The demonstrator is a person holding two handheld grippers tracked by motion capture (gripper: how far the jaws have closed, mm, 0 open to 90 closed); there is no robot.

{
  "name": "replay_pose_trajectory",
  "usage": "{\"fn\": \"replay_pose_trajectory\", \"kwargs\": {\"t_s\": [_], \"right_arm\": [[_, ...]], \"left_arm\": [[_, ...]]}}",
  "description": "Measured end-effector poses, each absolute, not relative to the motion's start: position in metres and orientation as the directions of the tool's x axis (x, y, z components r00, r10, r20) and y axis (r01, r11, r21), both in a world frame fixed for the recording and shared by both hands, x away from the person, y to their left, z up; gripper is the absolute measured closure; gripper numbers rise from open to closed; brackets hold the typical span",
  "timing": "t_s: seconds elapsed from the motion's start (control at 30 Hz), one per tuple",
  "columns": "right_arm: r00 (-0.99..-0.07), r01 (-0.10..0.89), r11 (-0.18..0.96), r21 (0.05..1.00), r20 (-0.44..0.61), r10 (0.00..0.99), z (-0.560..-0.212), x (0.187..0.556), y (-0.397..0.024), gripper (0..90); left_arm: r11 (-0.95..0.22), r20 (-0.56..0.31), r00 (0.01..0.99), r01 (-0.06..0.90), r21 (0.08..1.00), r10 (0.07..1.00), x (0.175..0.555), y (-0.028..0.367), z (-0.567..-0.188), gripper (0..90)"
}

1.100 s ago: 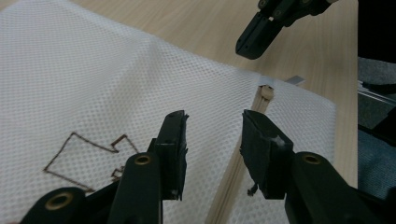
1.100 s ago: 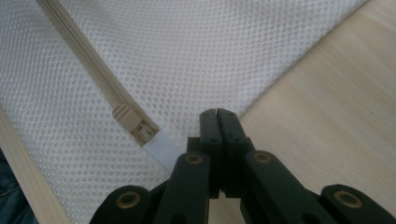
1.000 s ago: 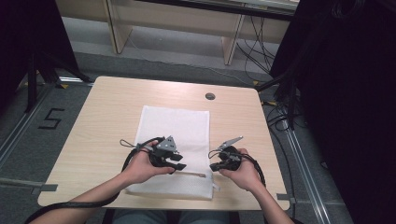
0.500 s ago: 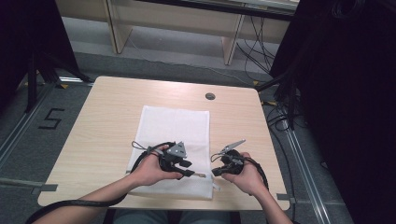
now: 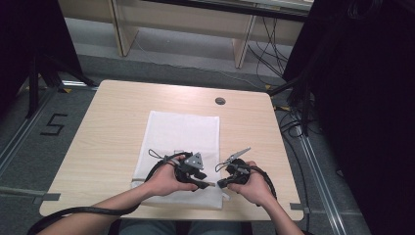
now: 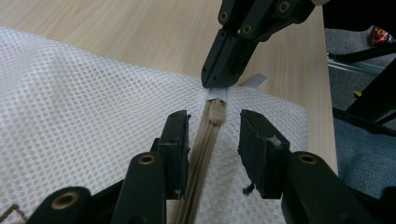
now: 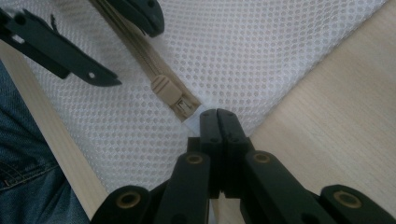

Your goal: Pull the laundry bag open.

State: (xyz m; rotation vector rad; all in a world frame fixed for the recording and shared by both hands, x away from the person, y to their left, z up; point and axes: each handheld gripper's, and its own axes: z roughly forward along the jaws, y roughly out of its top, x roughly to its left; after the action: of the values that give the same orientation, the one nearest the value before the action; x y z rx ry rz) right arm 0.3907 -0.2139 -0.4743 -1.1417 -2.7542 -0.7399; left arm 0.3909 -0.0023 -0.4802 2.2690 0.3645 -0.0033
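Lying flat near the front edge of our light wooden bench [image 5: 112, 132], the white mesh zip bag [image 5: 183, 137] has its beige zipper [image 6: 205, 140] between our left gripper's [image 6: 212, 135] spread, just-closing fingers; our right gripper's [image 7: 218, 122] fingers pinch the white tab [image 6: 215, 93] at the zipper's end.

White mesh bag [image 5: 182, 142] flat on table, beige zipper [image 6: 205, 140] closed.

zipper [image 6: 198, 154] cut off below, between jaws
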Motion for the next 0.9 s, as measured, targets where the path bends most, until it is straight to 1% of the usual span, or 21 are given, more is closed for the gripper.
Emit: {"fn": "replay_pose_trajectory", "kwargs": {"t_s": [0.1, 0.17, 0.2, 0.27, 0.3, 0.37, 0.4, 0.47, 0.67, 0.73, 0.77, 0.8, 0.9], "right_arm": [[-0.735, 0.666, 0.617, 0.420, 0.225, 0.640, -0.476, 0.393, -0.213, 90.0], [-0.716, 0.690, 0.606, 0.396, 0.247, 0.653, -0.476, 0.391, -0.211, 90.0], [-0.739, 0.661, 0.621, 0.421, 0.225, 0.635, -0.477, 0.393, -0.212, 90.0], [-0.712, 0.693, 0.602, 0.396, 0.250, 0.656, -0.474, 0.392, -0.211, 90.0], [-0.734, 0.666, 0.611, 0.427, 0.231, 0.639, -0.475, 0.394, -0.212, 90.0], [-0.720, 0.684, 0.602, 0.413, 0.246, 0.649, -0.473, 0.392, -0.212, 90.0], [-0.733, 0.669, 0.610, 0.426, 0.238, 0.637, -0.475, 0.393, -0.212, 90.0], [-0.721, 0.684, 0.607, 0.405, 0.249, 0.646, -0.475, 0.392, -0.211, 90.0], [-0.718, 0.686, 0.602, 0.408, 0.246, 0.651, -0.477, 0.393, -0.210, 89.7], [-0.697, 0.710, 0.586, 0.391, 0.268, 0.665, -0.478, 0.392, -0.209, 89.8], [-0.723, 0.681, 0.608, 0.409, 0.243, 0.647, -0.480, 0.394, -0.211, 90.0], [-0.711, 0.695, 0.599, 0.398, 0.255, 0.655, -0.480, 0.393, -0.210, 90.0], [-0.732, 0.673, 0.616, 0.410, 0.245, 0.636, -0.485, 0.395, -0.208, 90.0]], "left_arm": [[-0.627, -0.126, 0.957, 0.267, 0.732, 0.261, 0.390, -0.006, -0.482, 62.5], [-0.634, -0.120, 0.961, 0.256, 0.730, 0.250, 0.391, -0.008, -0.483, 62.6], [-0.633, -0.122, 0.960, 0.258, 0.730, 0.251, 0.391, -0.009, -0.484, 62.7], [-0.635, -0.124, 0.960, 0.259, 0.728, 0.249, 0.391, -0.009, -0.485, 62.8], [-0.634, -0.127, 0.959, 0.265, 0.727, 0.255, 0.391, -0.009, -0.486, 62.9], [-0.640, -0.120, 0.962, 0.254, 0.725, 0.245, 0.391, -0.008, -0.487, 63.1], [-0.641, -0.121, 0.961, 0.257, 0.723, 0.249, 0.390, -0.009, -0.488, 63.2], [-0.645, -0.120, 0.962, 0.255, 0.721, 0.246, 0.390, -0.009, -0.488, 63.2], [-0.651, -0.121, 0.961, 0.258, 0.713, 0.248, 0.390, -0.010, -0.490, 63.5], [-0.654, -0.128, 0.958, 0.270, 0.707, 0.256, 0.390, -0.010, -0.492, 63.5], [-0.660, -0.117, 0.962, 0.255, 0.707, 0.246, 0.390, -0.010, -0.492, 63.7], [-0.661, -0.119, 0.961, 0.258, 0.705, 0.248, 0.390, -0.010, -0.493, 63.7], [-0.664, -0.124, 0.959, 0.266, 0.699, 0.254, 0.389, -0.010, -0.494, 63.9]]}}
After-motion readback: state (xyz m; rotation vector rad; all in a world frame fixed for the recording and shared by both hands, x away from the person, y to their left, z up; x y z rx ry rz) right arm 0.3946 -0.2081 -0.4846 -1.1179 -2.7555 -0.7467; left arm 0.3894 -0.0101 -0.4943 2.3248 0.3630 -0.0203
